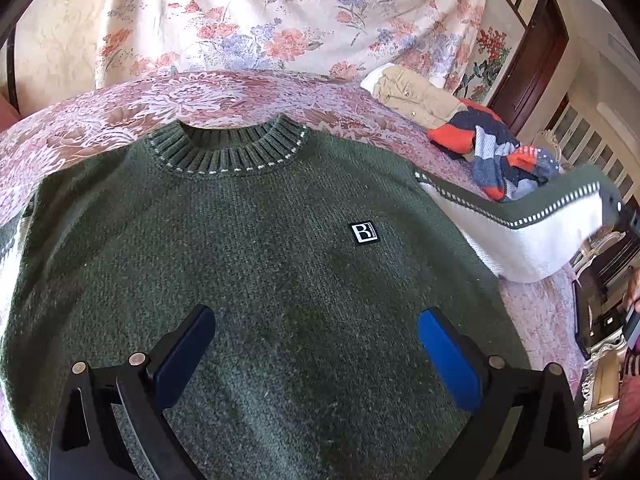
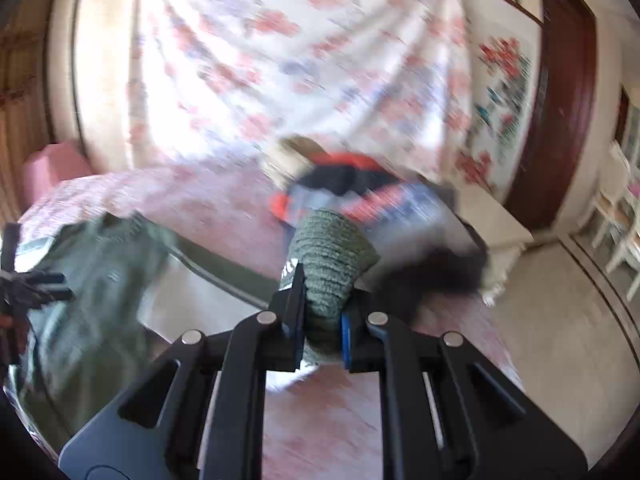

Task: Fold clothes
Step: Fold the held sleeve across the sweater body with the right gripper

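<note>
1. Two views give us one bed under a pink floral cover, a flowered sheet draped behind it, and a dark wooden door frame to the right.
2. From the left wrist we see the green sweater lying flat, front up, on the bed, collar away from us, with a small square logo patch on its chest.
3. Our left tongs hover over the sweater's lower body, jaws wide apart, nothing between them.
4. Only that view shows the white and green sleeve lifted off the bed to the right, and sharply a pile of orange, navy and tan clothes beyond.
5. Only the blurred right wrist view shows our right tongs clamped on the ribbed green cuff.
</note>
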The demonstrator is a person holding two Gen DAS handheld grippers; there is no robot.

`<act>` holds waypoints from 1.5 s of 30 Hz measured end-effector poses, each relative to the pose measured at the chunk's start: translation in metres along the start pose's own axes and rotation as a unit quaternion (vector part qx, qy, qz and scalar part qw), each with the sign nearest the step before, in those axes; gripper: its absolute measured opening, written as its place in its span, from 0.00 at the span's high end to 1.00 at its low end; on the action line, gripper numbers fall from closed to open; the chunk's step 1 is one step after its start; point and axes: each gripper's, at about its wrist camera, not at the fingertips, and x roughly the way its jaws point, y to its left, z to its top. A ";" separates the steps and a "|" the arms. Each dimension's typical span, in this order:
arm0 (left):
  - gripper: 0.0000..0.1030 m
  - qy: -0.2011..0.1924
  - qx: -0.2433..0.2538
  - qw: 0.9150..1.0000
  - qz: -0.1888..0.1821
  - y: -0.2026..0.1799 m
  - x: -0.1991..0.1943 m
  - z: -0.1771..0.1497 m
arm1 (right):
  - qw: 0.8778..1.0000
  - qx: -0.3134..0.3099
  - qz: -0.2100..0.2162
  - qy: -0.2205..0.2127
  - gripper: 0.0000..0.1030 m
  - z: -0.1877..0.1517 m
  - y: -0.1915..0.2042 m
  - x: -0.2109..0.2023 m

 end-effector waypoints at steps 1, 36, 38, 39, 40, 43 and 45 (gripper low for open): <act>0.00 0.000 -0.003 1.000 -0.002 0.002 -0.002 0.000 | 1.000 -0.007 0.015 -0.005 0.85 0.009 0.017 0.004; 0.00 -0.025 -0.029 0.999 0.038 0.037 -0.068 -0.008 | 0.944 -0.092 0.281 0.147 0.40 -0.048 0.242 0.127; 0.00 -0.018 -0.018 0.999 0.035 0.028 -0.068 -0.003 | 0.943 -0.048 0.306 0.125 0.39 -0.043 0.221 0.115; 0.00 -0.012 -0.013 0.999 0.027 0.022 -0.065 -0.001 | 0.944 -0.031 0.308 0.114 0.39 -0.042 0.210 0.109; 0.00 -0.005 -0.012 1.000 0.017 0.018 -0.061 0.002 | 0.948 -0.022 0.300 0.107 0.38 -0.044 0.201 0.104; 0.00 0.015 -0.008 1.000 -0.010 0.005 -0.039 0.008 | 0.957 -0.007 0.269 0.105 0.37 -0.058 0.179 0.093; 0.01 0.013 -0.007 0.999 -0.030 -0.003 -0.026 0.012 | 0.956 -0.001 0.269 0.118 0.37 -0.073 0.173 0.090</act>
